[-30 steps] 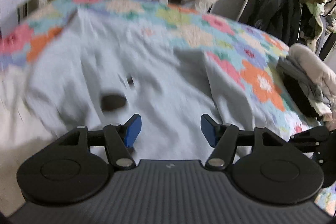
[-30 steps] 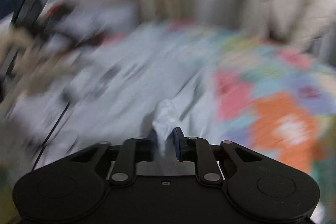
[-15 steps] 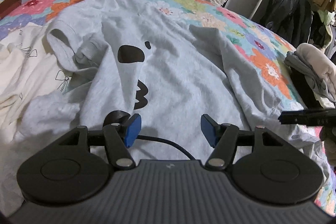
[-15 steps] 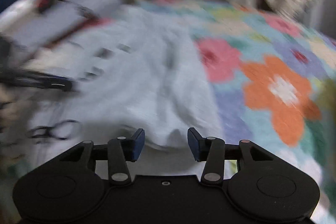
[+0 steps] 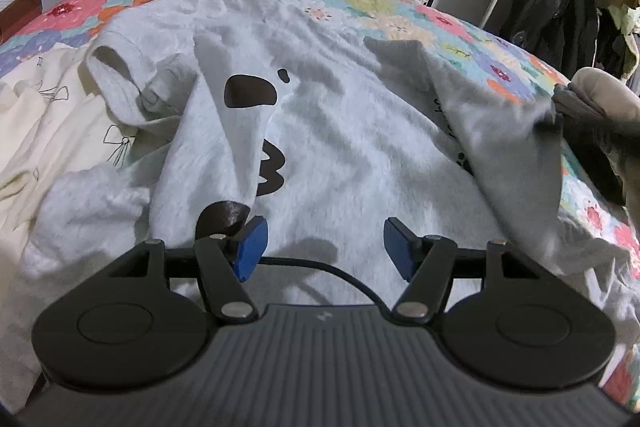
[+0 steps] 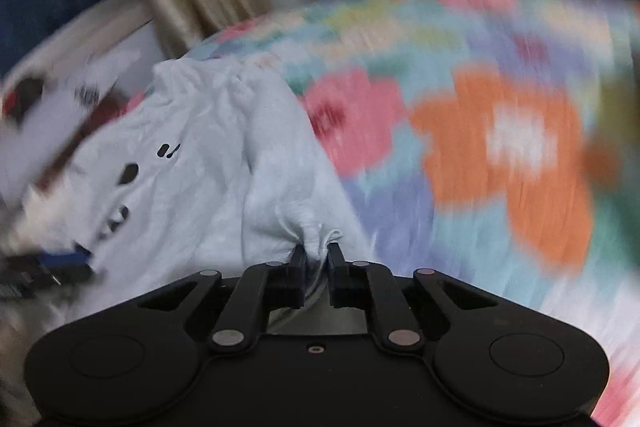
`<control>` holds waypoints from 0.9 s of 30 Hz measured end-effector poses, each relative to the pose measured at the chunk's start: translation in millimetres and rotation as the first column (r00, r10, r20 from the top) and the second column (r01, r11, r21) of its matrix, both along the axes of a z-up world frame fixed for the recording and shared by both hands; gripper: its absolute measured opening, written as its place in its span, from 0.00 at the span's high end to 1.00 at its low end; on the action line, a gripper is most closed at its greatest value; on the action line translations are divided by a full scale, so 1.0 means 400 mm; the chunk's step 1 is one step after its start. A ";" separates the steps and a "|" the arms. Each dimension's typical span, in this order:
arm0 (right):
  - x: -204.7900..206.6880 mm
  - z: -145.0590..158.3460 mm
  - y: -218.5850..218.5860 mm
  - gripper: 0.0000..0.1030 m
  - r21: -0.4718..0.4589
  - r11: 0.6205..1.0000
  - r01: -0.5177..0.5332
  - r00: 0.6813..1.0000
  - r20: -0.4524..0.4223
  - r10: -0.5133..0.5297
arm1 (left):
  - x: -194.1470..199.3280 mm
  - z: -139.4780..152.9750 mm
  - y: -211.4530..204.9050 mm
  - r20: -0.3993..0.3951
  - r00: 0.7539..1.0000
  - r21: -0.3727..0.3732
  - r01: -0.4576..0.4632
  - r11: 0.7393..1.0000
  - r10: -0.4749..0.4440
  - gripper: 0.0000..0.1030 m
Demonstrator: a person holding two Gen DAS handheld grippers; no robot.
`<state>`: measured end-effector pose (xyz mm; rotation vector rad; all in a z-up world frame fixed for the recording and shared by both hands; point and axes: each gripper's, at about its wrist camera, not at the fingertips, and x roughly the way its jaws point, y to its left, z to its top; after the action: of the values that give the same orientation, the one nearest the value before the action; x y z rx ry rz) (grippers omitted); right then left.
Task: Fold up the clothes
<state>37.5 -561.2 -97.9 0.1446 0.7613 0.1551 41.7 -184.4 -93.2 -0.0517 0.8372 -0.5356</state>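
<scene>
Right gripper (image 6: 317, 259), open half a second earlier, had clamped the grey tee's (image 5: 360, 131) edge (blurry view); left gripper (image 5: 324, 245) stayed open, so a side fold looked underway.

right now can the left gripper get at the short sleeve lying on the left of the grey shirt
Probably yes. The left gripper is open and holds nothing, and the sleeve lies exposed on top of the cream garment, ahead and to its left. Only rumpled folds of the grey shirt lie between.

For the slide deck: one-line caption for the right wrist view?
Right gripper shut on a bunched edge of the grey T-shirt above the floral bedspread; frame motion-blurred.
</scene>
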 end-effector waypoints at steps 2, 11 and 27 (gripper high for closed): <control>0.026 0.057 -0.018 0.90 -0.148 0.989 -0.004 0.999 0.038 0.010 | -0.002 0.007 0.009 0.003 1.000 0.004 -0.001 1.000 0.001 0.38; 0.220 0.137 -0.337 0.71 -0.467 0.843 0.269 0.959 0.049 -0.278 | -0.009 -0.007 0.026 0.009 1.000 -0.019 -0.008 1.000 0.009 0.38; -0.038 0.038 -0.265 0.43 -0.130 0.944 0.302 0.942 -0.111 -0.316 | -0.016 -0.013 0.020 0.010 1.000 0.002 -0.014 1.000 0.014 0.37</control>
<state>22.5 -667.2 -82.7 0.1675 0.8657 -0.1986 35.4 -176.5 -98.6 -0.0531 0.8269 -0.5211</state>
